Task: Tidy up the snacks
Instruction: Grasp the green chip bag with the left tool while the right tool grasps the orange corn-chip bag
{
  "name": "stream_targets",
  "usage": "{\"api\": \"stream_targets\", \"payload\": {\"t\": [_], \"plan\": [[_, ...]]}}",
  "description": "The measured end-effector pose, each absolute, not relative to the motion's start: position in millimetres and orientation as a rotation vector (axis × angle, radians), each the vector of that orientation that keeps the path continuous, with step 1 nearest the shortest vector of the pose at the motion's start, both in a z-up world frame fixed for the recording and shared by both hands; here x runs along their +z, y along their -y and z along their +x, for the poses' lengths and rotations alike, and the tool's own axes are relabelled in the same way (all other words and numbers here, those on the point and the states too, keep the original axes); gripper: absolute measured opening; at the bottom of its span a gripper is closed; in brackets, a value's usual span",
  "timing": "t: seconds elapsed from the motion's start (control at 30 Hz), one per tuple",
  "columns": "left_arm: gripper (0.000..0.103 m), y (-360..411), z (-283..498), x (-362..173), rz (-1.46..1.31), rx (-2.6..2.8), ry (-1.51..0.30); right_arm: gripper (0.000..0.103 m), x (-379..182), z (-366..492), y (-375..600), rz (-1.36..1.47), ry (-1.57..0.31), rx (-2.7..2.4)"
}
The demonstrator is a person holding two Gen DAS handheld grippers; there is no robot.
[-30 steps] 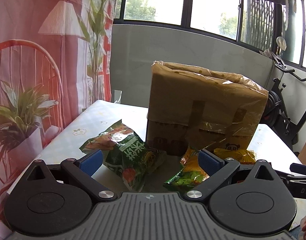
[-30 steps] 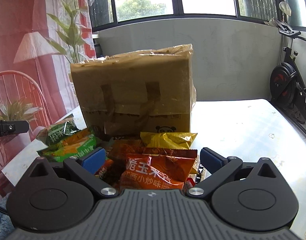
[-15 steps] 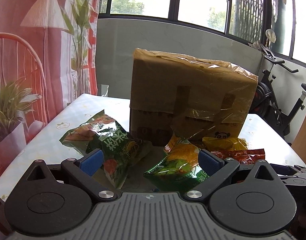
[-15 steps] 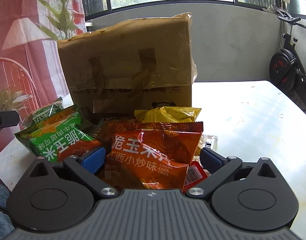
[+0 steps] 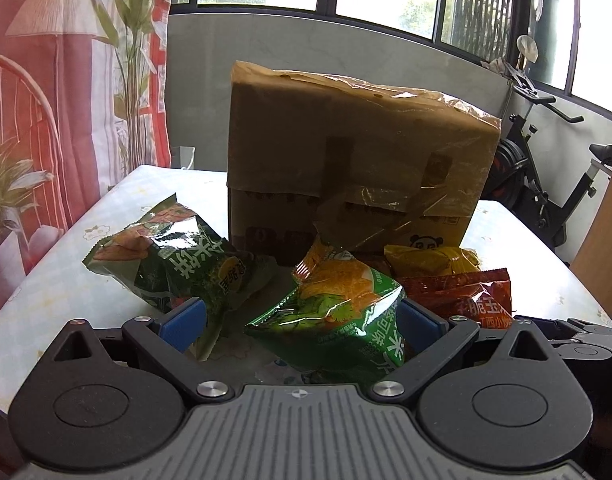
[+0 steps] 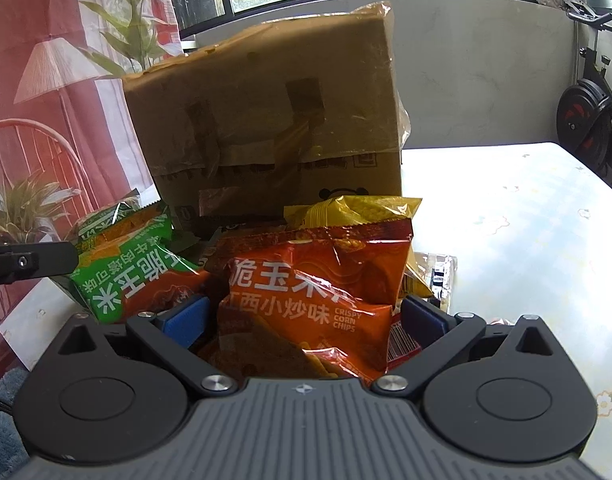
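Both grippers are presented low to the counter (image 6: 526, 216), each squared up to a snack bag in the pile that lies in front of a taped cardboard box (image 5: 346, 152). The left gripper (image 5: 302, 322) has its jaws spread wide; a green bag (image 5: 338, 312) sits in the gap between them, nearer the right-hand pad, and no pad can be seen pressing on it. A second, darker green bag (image 5: 178, 264) lies ahead of the left-hand pad, just beside the first and apart from the box. The right gripper (image 6: 304, 318) likewise has its jaws apart, with an orange bag (image 6: 318, 292) of corn chips filling most of the opening; whether either pad touches the foil cannot be told, since the bag hides the inner faces. A yellow bag (image 6: 358, 210) rests beyond the orange one, against the foot of the box, and a clear packet (image 6: 440, 270) lies on the counter outside the right-hand pad. The bags overlap loosely, which suggests they are heaped there awaiting sorting, and the box is judged the likely place to put them, though its top is not seen open from here. In my judgement each gripper is lined up for a pick and no bag is yet secured. Crinkled foil may slide or crush when the jaws close.
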State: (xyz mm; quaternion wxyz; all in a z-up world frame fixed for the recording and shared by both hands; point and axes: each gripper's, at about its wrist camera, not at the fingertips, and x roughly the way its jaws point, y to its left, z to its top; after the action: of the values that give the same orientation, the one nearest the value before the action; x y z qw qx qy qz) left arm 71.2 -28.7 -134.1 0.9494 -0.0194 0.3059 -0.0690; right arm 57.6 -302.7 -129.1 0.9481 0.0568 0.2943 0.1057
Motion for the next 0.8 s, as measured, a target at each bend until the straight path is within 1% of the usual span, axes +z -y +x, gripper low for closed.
{"api": "stream_targets", "payload": {"t": [0.2, 0.27, 0.37, 0.43, 0.73, 0.8], "plan": [[0.102, 32.0, 76.5, -138.4, -0.040, -0.149, -0.637, 0.100, -135.8, 64.0, 310.4, 0.164, -0.630, 0.216], [0.102, 33.1, 78.4, -140.2, -0.044, -0.152, -0.649, 0.094, -135.6, 63.3, 311.2, 0.174, -0.622, 0.237], [0.101, 35.7, 80.9, -142.5, -0.052, -0.159, -0.666, 0.093, -134.6, 61.2, 308.7, 0.160, -0.616, 0.245], [0.101, 38.3, 82.6, -143.7, -0.062, -0.164, -0.680, 0.089, -134.0, 60.1, 310.0, 0.169, -0.617, 0.264], [0.101, 43.8, 97.2, -148.8, -0.165, -0.181, -0.698, 0.086, -130.6, 57.4, 313.1, 0.178, -0.597, 0.275], [0.097, 44.0, 103.4, -153.0, -0.197, -0.179, -0.702, 0.086, -130.8, 56.9, 314.1, 0.182, -0.595, 0.271]]}}
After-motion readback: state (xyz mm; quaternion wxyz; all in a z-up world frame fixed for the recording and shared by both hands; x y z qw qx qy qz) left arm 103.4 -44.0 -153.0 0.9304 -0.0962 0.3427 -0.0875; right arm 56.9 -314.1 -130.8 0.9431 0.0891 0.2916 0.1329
